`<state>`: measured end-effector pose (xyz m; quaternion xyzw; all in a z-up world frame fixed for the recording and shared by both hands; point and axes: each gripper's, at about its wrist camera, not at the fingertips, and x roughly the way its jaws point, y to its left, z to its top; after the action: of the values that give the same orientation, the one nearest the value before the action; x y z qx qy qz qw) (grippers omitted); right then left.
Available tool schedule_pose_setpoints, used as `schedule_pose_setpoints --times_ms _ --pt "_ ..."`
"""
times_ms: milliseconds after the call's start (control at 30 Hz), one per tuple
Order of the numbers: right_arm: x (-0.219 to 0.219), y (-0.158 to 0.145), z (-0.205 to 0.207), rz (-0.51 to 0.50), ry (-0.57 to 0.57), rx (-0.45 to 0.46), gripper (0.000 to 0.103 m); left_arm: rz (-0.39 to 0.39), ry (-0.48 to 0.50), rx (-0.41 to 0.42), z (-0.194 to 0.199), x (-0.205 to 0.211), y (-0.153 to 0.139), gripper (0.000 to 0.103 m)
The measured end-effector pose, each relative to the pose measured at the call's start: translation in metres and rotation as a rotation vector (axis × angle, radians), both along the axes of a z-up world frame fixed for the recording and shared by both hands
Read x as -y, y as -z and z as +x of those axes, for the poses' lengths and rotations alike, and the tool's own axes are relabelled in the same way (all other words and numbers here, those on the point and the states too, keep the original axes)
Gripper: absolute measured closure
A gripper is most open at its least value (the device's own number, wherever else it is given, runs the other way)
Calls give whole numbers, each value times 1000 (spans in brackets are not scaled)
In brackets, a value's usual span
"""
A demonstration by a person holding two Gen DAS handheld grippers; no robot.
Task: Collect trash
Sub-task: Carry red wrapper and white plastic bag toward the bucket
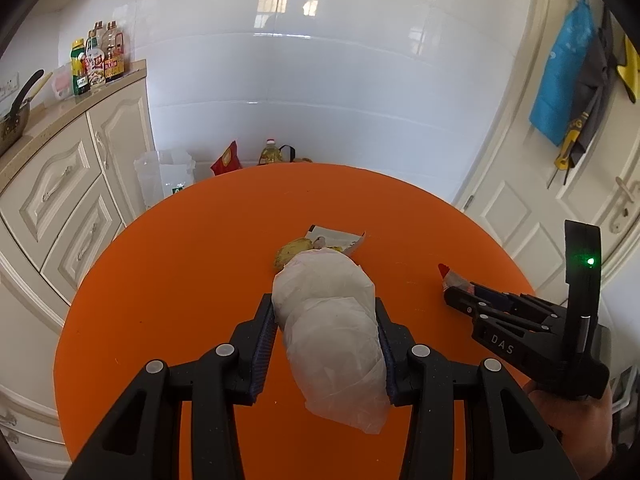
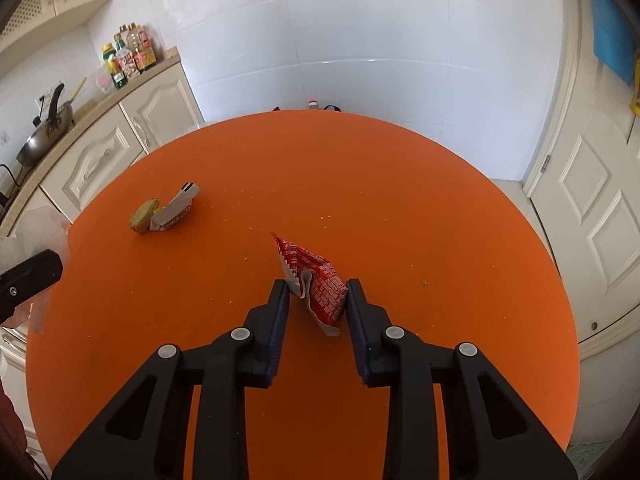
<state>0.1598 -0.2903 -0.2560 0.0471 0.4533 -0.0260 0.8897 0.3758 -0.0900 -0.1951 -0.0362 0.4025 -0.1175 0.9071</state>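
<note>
Both tongs grip something over the round orange table (image 2: 360, 168). Left gripper (image 1: 325, 322) is clamped on a white bag (image 1: 332, 332), bulging between its pads and held above the near middle. Right gripper (image 2: 318, 292) pinches a red wrapper (image 2: 316, 280), which stands on its crumpled end near the table's centre.

Just past the bag lie a yellowish food scrap (image 2: 144, 216) and a torn white packet (image 2: 178, 206), touching each other, toward the left edge in the right wrist view. Crumbs dot the top; the far half and right side lie open.

Cream cabinets (image 2: 100, 160) crowd the left edge, with bottles (image 2: 128, 58) and a pan (image 2: 44, 136) on their counter. A white door (image 2: 592, 208) stands beyond the right edge.

Floor items behind the far rim are partly cut off.
</note>
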Motion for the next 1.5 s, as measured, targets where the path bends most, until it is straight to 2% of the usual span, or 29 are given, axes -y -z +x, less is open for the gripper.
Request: schedule_pose_setpoints --times_ms 233,533,800,933,1100,1233,1400,1500 --pt "1 -24 -24 1 3 64 75 -9 30 29 -14 10 -14 63" --pt "26 -99 -79 -11 46 218 75 -25 117 129 -54 50 -52 63" --pt "75 -161 -153 -57 178 339 75 -58 264 218 -103 109 -83 63" --pt "105 -179 -194 -94 268 365 75 -74 357 243 -126 144 -93 63" --pt "144 -187 -240 -125 386 366 75 -95 473 252 -145 186 -99 63" --pt "174 -182 -273 -131 476 348 75 -104 573 225 -158 220 -92 63" --pt "214 -156 -302 -102 579 283 75 -96 690 114 -157 268 -66 63" --pt "240 -128 -314 -58 637 229 75 -72 749 20 -157 295 -38 63"
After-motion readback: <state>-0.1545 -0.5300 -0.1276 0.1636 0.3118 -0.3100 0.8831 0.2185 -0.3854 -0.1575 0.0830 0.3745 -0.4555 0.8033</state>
